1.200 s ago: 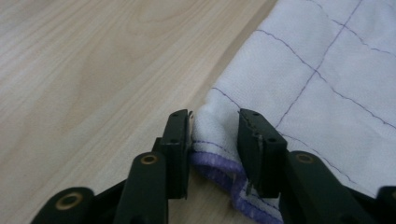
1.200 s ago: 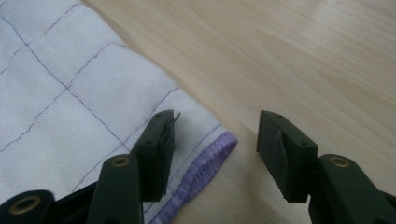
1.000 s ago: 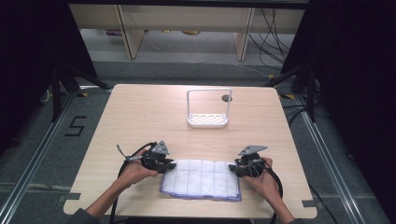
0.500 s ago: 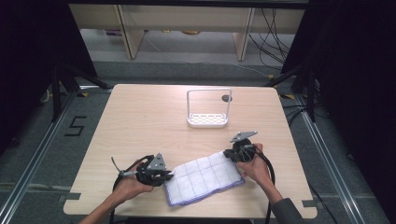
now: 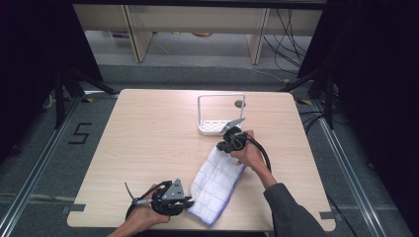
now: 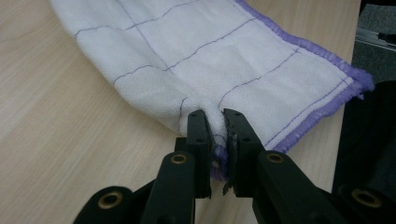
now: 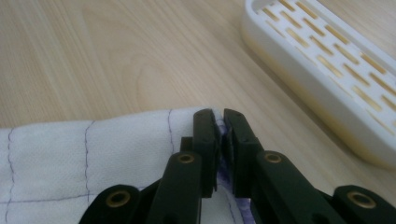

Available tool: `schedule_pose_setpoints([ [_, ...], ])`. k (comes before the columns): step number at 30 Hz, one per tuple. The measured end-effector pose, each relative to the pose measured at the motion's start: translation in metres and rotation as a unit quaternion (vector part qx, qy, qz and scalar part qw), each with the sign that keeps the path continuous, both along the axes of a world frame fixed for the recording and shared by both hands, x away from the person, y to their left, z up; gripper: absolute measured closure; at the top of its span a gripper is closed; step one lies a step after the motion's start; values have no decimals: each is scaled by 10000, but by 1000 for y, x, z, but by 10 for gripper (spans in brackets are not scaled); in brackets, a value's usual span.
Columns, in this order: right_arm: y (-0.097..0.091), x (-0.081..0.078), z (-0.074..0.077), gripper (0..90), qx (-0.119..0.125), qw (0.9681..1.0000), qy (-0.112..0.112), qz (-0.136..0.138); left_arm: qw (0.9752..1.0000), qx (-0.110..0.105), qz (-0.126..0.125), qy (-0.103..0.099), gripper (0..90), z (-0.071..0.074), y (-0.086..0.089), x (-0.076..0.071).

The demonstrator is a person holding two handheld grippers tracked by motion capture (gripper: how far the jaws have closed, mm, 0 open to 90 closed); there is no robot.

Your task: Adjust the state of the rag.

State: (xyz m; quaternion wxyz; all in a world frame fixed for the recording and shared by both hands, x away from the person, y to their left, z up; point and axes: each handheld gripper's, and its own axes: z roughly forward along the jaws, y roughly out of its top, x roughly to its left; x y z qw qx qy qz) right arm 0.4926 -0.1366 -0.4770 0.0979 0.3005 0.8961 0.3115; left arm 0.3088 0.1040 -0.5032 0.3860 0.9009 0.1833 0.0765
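Note:
A white cloth point(image 5: 217, 180) with thin purple grid lines and a purple hem lies on the table, running from the front edge up toward the middle right. My left gripper point(image 5: 187, 201) is shut on the cloth's near end at the table's front; in the left gripper view the jaws pinch a bunched fold of cloth point(image 6: 196, 60) at my left gripper point(image 6: 215, 116). My right gripper point(image 5: 223, 146) is shut on the far end, just in front of the white rack. In the right gripper view my right gripper point(image 7: 220, 116) clamps the hem of the cloth point(image 7: 93, 158).
A white plastic rack point(image 5: 220, 114) with a slotted base and an upright frame stands at the back middle of the wooden table point(image 5: 148, 133); its slotted base point(image 7: 327, 65) lies close beyond my right gripper. The table's front edge is right by my left gripper.
The cloth has swung from lying crosswise along the front edge to a steep diagonal. My right gripper carried its end away toward the rack; my left gripper drew back toward the front edge.

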Motion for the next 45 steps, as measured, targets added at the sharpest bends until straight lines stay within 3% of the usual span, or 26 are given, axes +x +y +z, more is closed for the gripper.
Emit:
schedule_pose_setpoints([
  [2,5,3,1,843,-30,9999,46,93,9999,-102,118,38,808,-1,-6,-4],
  [3,7,3,2,843,-28,9999,135,30,10000,32,19,-37,808,1,-7,-4],
  [5,11,5,0,842,73,9999,102,85,10000,-54,-25,-29,808,1,-13,-7],
  [9,19,7,-1,841,13,9995,28,301,9999,-39,-162,-27,805,0,-26,-10],
  [14,32,6,-6,822,15,9990,158,425,9995,-116,-279,78,771,-1,-42,-12],
  [15,33,6,-6,776,4,9991,159,398,9991,-316,-208,203,738,-1,-44,-12],
  [18,33,6,-4,620,160,9997,186,18,9975,-511,-179,448,565,2,-41,-12],
  [19,31,4,0,572,269,9992,220,-220,9974,-546,-196,427,512,5,-39,-11],
  [20,26,5,3,541,317,9994,51,-151,9970,-582,-227,456,478,8,-36,-10],
  [22,17,0,12,511,549,9978,34,-365,9960,-692,-217,518,407,16,-30,-8],
  [23,12,-3,15,494,691,9966,71,-447,9963,-645,-269,503,380,21,-26,-5],
  [24,6,-6,18,484,699,9963,16,-498,9959,-747,-150,496,368,25,-23,-2],
  [26,-6,-12,22,469,628,9959,25,-657,9946,-896,107,513,346,32,-16,6],
  [28,-17,-16,20,455,559,9946,-185,-858,9943,-897,307,497,342,37,-9,19],
  [30,-27,-22,18,452,630,9930,-90,-993,9950,-785,453,421,341,39,-5,35],
  [32,-36,-23,14,431,373,9938,-42,-1044,9935,-774,667,492,340,37,-3,52],
  [34,-43,-26,11,433,386,9929,46,-1123,9938,-706,704,499,334,34,-2,68],
  [35,-46,-25,7,433,412,9929,-44,-1117,9937,-646,788,465,338,32,-1,77],
  [38,-54,-27,5,430,361,9925,17,-1164,9905,-633,1104,530,332,25,2,101],
  [40,-57,-28,2,428,400,9915,-39,-1235,9890,-547,1295,453,332,22,2,114],
  [41,-57,-29,3,427,444,9904,75,-1304,9882,-544,1362,442,333,20,2,120],
  [45,-59,-28,0,419,333,9908,61,-1309,9859,-603,1490,476,339,17,-6,138],
])
